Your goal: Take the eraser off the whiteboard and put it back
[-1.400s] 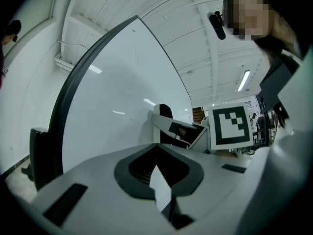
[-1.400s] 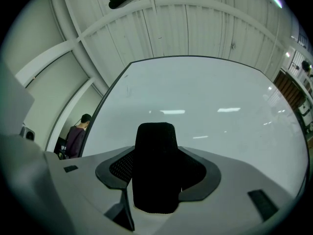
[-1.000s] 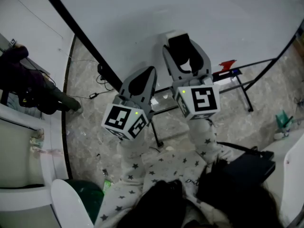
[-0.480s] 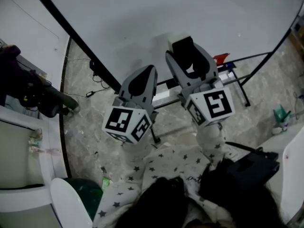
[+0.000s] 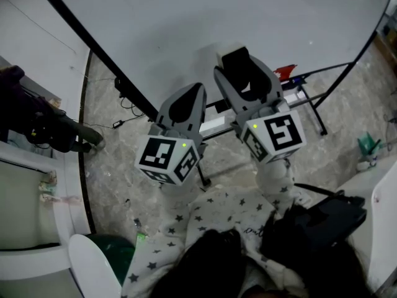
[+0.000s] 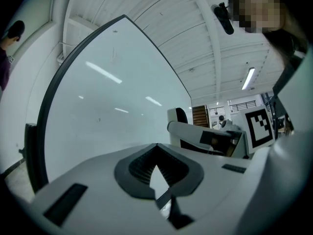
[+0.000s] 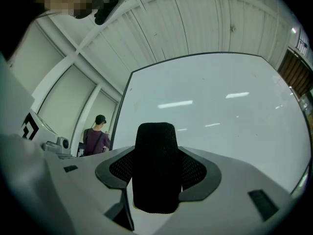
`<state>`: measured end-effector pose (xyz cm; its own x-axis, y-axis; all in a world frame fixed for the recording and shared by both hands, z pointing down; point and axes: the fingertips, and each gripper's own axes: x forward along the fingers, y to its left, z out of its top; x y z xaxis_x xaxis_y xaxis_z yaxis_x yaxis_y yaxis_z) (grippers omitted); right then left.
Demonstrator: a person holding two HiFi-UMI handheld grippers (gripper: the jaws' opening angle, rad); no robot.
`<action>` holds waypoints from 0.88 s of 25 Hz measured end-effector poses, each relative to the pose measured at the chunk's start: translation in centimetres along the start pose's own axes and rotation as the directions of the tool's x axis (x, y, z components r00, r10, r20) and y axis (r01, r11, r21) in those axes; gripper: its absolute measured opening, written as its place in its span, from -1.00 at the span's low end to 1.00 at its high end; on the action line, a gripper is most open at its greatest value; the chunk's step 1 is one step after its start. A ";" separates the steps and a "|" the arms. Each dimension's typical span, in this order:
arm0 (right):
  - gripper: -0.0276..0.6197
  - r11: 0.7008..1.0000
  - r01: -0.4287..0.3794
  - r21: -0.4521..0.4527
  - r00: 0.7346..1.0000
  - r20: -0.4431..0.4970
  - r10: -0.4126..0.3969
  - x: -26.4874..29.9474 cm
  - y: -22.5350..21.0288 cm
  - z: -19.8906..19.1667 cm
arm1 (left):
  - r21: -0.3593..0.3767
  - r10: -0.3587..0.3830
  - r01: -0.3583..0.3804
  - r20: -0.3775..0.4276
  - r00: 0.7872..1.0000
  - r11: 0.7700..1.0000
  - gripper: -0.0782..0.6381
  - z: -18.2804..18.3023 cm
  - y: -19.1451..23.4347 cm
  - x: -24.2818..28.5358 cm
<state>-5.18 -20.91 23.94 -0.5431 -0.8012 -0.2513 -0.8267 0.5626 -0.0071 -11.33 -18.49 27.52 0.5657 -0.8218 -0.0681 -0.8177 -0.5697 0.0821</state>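
A: Floor?
B: Grey marbled floor (image 5: 118,166), black cables (image 5: 124,95) lying on it upper left.
A: People?
B: Person in dark clothes (image 5: 37,120) at the left edge of the head view. The right gripper view shows a person in purple top and cap (image 7: 95,138), standing.
A: Rest?
B: Black bag (image 5: 316,225) lower right. Teal thing (image 5: 370,146) far right, can't tell what. Dark green tub (image 5: 121,253) bottom left, white curved piece (image 5: 93,269) just beside it. Strip light (image 6: 248,78) on a white ribbed ceiling (image 7: 195,18).

Two hand-held grippers (image 5: 190,97) (image 5: 238,57), one whiteboard (image 5: 248,17), one eraser (image 7: 155,165) and one bystander (image 7: 96,137).
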 end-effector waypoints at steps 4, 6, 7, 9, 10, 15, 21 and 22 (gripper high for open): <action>-0.12 1.000 -0.001 0.001 1.000 0.005 0.001 -0.1 -0.2 -0.1 | -0.006 0.002 -0.002 0.008 1.000 1.000 -0.78 -0.1 -0.1 0.0; -0.12 1.000 0.002 0.003 1.000 0.006 -0.002 0.1 -0.1 -0.2 | -0.008 0.003 -0.003 0.007 1.000 1.000 -0.78 0.0 0.2 0.0; -0.12 1.000 0.002 0.002 1.000 0.005 -0.002 0.2 -0.1 -0.2 | -0.009 0.004 -0.004 0.007 1.000 1.000 -0.78 0.0 0.3 -0.1; -0.12 1.000 0.000 -0.002 1.000 0.000 0.000 0.3 0.0 -0.2 | -0.009 0.005 -0.005 0.006 1.000 1.000 -0.78 0.0 0.4 -0.1; -0.12 1.000 0.000 -0.002 1.000 -0.002 0.000 0.3 0.0 -0.3 | -0.009 0.005 -0.005 0.006 1.000 1.000 -0.78 -0.1 0.4 -0.1; -0.12 1.000 0.004 -0.001 1.000 0.001 -0.004 0.3 -0.2 -0.5 | -0.010 0.007 -0.007 0.005 1.000 1.000 -0.78 -0.4 0.5 0.1; -0.12 1.000 0.002 -0.002 1.000 -0.004 -0.002 0.6 -0.1 -0.3 | -0.005 0.004 -0.004 0.004 1.000 1.000 -0.78 -0.2 0.6 0.2; -0.12 1.000 0.004 0.000 1.000 -0.002 -0.004 0.7 -0.1 -0.3 | -0.006 0.004 -0.004 0.004 1.000 1.000 -0.78 -0.2 0.5 0.3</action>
<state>-5.48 -21.59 24.09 -0.5402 -0.8036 -0.2498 -0.8288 0.5596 -0.0077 -11.62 -19.01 27.76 0.5620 -0.8240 -0.0723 -0.8193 -0.5665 0.0885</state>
